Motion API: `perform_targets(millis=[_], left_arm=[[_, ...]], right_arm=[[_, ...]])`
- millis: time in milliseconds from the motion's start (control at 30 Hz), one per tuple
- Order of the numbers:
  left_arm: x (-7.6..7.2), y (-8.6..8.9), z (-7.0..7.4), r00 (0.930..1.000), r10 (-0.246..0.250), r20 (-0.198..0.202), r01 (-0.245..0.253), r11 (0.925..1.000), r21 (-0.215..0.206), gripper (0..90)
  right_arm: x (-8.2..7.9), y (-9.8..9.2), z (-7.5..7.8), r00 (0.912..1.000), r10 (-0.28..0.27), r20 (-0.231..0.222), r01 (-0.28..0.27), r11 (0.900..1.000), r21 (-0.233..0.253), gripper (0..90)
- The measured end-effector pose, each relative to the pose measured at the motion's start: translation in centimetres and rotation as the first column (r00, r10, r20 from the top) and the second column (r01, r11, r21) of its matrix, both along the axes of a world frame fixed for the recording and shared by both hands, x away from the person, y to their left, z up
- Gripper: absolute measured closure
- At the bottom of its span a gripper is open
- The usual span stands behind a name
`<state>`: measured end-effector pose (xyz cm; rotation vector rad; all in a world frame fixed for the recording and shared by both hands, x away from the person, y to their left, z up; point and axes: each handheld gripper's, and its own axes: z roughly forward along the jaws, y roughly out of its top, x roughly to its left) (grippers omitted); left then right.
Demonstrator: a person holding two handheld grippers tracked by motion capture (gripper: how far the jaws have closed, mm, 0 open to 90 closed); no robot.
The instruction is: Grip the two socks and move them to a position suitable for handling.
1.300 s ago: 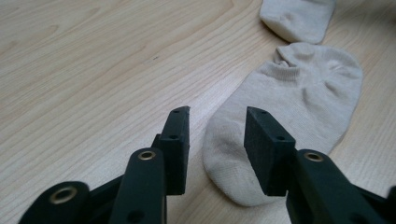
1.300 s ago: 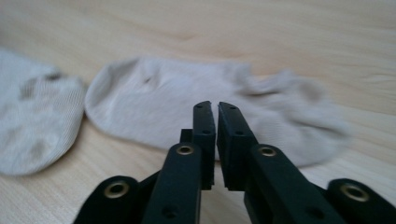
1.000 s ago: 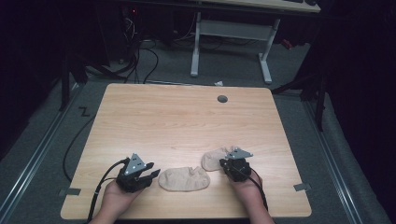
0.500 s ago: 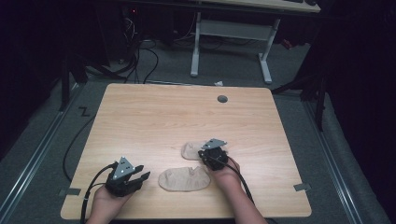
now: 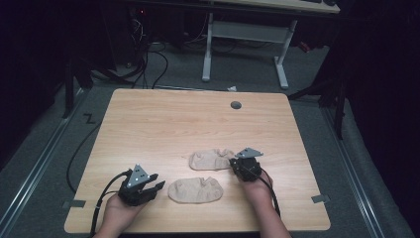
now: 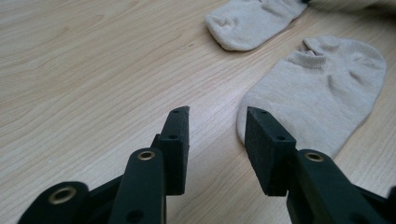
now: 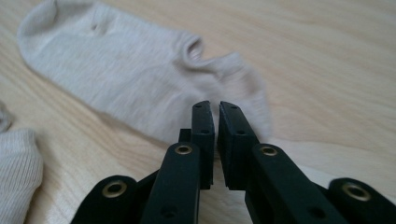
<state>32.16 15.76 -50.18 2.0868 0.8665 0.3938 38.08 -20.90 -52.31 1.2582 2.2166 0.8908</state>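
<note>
We see a wooden desk [image 5: 163, 124] with two beige socks lying flat near its front half. The far sock [image 5: 210, 159] sits right of centre, the near sock [image 5: 195, 190] just in front of it and slightly left, the two apart by a thin strip of wood. Back and left parts of the desk are bare, lots of open room there. A grey round cap [image 5: 236, 105] sits near the far edge. Front edge is close under both hands.

Left claw [image 5: 151, 187] rests low near the front left, tips pointing right toward the near sock's toe end, just beside it, not touching. In the left gripper view its jaws stand released with a clear gap, bare wood between them. Left hand [image 5: 119, 213] comes in from the bottom edge, cable [image 5: 101, 196] trailing left.

Right claw [image 5: 233, 162] lies at the right end of the far sock, pointing left. In the right gripper view the jaws are nearly clenched, a slim gap left; whether they pinch the sock's cuff edge we cannot tell. Right hand [image 5: 257, 186] angles in from the bottom.
</note>
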Motion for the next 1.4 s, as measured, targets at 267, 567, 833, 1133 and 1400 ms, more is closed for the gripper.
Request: perform_targets(millis=[267, 567, 833, 1133, 1400], left_arm=[[0.5, 0.0, -0.2, 0.9999, 0.010, -0.005, -0.010, 0.9999, -0.004, 59.2], [0.8, 0.0, -0.4, 0.9996, 0.026, -0.007, -0.026, 0.9997, -0.003, 56.9], [3.4, -1.1, -0.6, 0.9963, 0.086, 0.003, -0.086, 0.9960, -0.022, 52.2], [8.4, -4.0, -1.9, 0.9899, 0.141, -0.012, -0.141, 0.9898, -0.019, 54.7], [9.4, -5.4, -2.4, 0.9899, 0.139, -0.027, -0.139, 0.9903, 0.004, 63.4]], right_arm=[[0.0, 2.7, -0.4, 0.9956, 0.093, 0.014, -0.092, 0.995, -0.038, 87.1], [-0.8, 5.5, -0.5, 0.9779, 0.208, 0.024, -0.206, 0.977, -0.054, 88.6], [-1.0, 4.1, 0.9, 0.9890, 0.131, 0.069, -0.132, 0.991, 0.011, 79.7], [0.2, 2.9, 0.2, 0.9981, 0.055, 0.029, -0.057, 0.997, 0.054, 70.0], [0.5, 3.0, -0.1, 0.9997, 0.024, -0.004, -0.023, 0.997, 0.070, 68.7]])
